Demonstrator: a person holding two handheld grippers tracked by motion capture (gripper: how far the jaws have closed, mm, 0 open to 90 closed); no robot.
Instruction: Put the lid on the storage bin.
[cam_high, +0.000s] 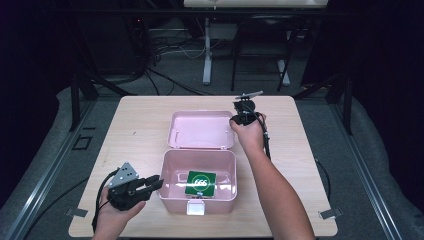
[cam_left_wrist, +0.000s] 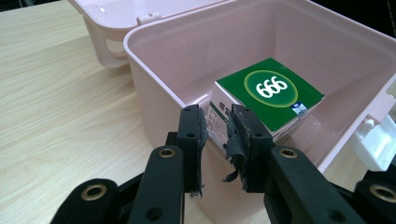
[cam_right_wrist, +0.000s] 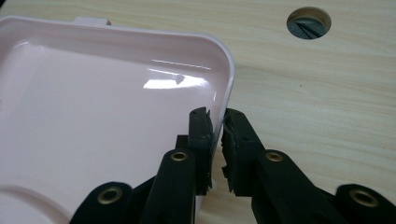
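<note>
Two claws work at a pink box (cam_high: 198, 187) on the wooden worktop (cam_high: 140, 135) in the high view. The box stands open near the front edge, its lid (cam_high: 201, 130) folded back flat behind it, and a green carton (cam_high: 201, 183) lies inside on the bottom. The left claw (cam_high: 152, 184) sits just beside the box's left wall, pointing at it. The right claw (cam_high: 239, 119) is at the lid's far right corner, held from above by the hand.

In the left gripper view, the left claw (cam_left_wrist: 219, 128) stands narrow, its worn pads on either side of the box's (cam_left_wrist: 154, 84) near wall at the rim; whether they press on it I cannot tell. The carton (cam_left_wrist: 271, 95) lies just beyond the tips, inside, tilted with one corner up.

In the right gripper view, the right claw (cam_right_wrist: 215, 135) is drawn in on the rim of the lid (cam_right_wrist: 102, 116), one pad inside and one outside, gripping the edge just below the rounded corner. A round hole (cam_right_wrist: 308, 22) in the worktop (cam_right_wrist: 322, 107) lies well apart.
</note>
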